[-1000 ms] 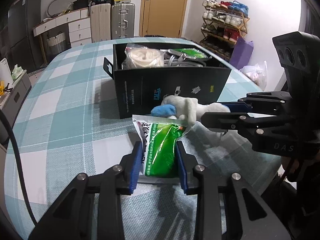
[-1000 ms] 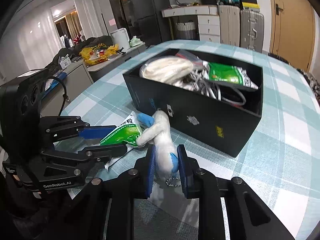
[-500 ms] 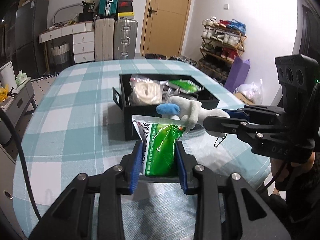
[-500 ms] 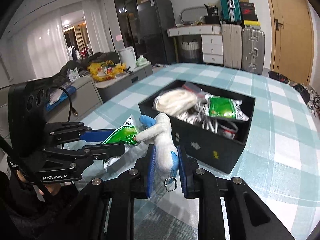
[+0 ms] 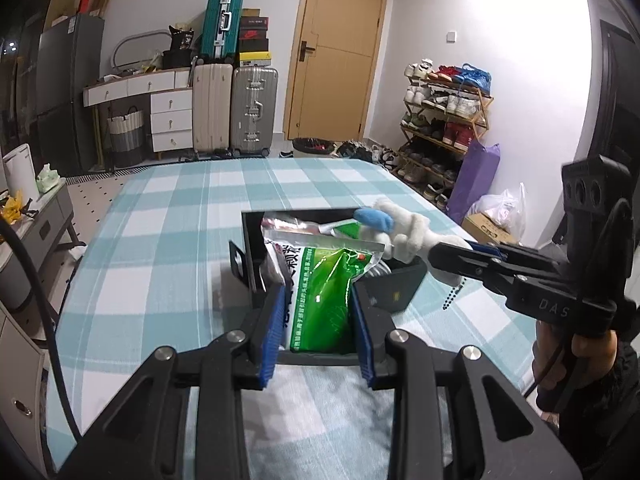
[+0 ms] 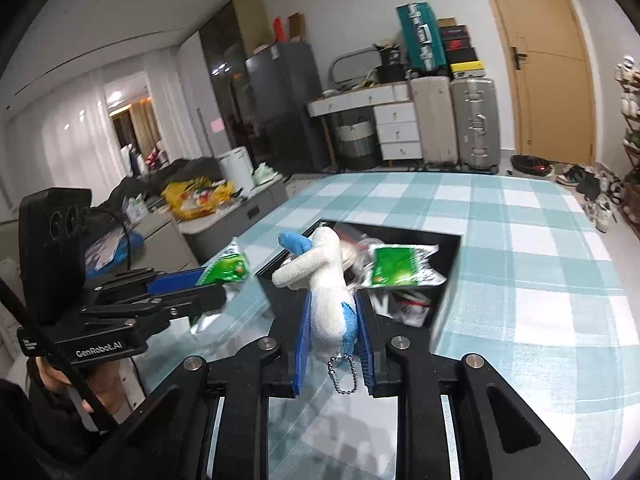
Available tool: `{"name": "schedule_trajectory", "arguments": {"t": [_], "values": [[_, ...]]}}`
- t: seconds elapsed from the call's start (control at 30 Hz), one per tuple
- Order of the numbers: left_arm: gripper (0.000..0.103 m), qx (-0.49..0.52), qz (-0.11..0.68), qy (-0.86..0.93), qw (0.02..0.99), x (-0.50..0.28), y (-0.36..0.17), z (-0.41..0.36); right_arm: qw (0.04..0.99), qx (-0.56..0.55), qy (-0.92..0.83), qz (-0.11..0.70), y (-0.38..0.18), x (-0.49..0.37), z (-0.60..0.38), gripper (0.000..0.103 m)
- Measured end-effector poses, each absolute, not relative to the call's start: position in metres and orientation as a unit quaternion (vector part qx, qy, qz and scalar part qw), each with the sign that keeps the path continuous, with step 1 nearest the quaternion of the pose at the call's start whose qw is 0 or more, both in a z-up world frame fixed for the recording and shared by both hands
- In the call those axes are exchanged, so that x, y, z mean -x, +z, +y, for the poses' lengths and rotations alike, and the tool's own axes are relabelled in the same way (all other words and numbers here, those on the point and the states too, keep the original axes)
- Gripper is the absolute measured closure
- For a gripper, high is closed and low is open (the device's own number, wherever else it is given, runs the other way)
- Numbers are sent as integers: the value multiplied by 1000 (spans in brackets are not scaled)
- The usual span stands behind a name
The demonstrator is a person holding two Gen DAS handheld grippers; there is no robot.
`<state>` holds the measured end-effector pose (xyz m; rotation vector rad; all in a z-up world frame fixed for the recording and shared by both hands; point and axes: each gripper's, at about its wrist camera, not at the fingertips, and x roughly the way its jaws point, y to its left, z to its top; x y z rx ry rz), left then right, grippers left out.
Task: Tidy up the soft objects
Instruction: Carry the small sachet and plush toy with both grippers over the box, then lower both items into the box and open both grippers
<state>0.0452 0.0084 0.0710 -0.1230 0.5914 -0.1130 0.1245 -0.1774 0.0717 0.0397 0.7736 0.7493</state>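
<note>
A wooden door point(image 5: 336, 52) closes the far wall. Left of the door stand a silver suitcase point(image 5: 254, 110) and a beige suitcase point(image 5: 211, 106), with a teal suitcase point(image 5: 216, 24) above them (shoe boxes stacked beside it). Farther left sits a white drawer unit point(image 5: 170, 120). Right of the door, a shoe rack point(image 5: 444, 120) holds many pairs, a purple bag point(image 5: 476, 180) leaning near it.

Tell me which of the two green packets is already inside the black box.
The green packet lying among the contents of the black box. The other green packet is clamped in the left hand-held gripper, held in the air.
</note>
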Motion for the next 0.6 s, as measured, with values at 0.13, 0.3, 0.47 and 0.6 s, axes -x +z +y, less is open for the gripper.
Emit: {"name": "schedule_trajectory", "arguments": {"t": [0.13,0.3,0.47,0.6], "values": [[72,65,289,-49,954,-61,74,13,869,-33,331,366,72,-132,-183,82],[72,72,293,-46,952,-82,71,17,875,-45,309,370,69,-144,-188,82],[72,74,297,-49,951,-100,68,15,877,-44,298,375,64,-155,-186,82],[72,78,300,-50,950,-115,66,14,877,-42,291,379,60,-162,-181,82]]}}
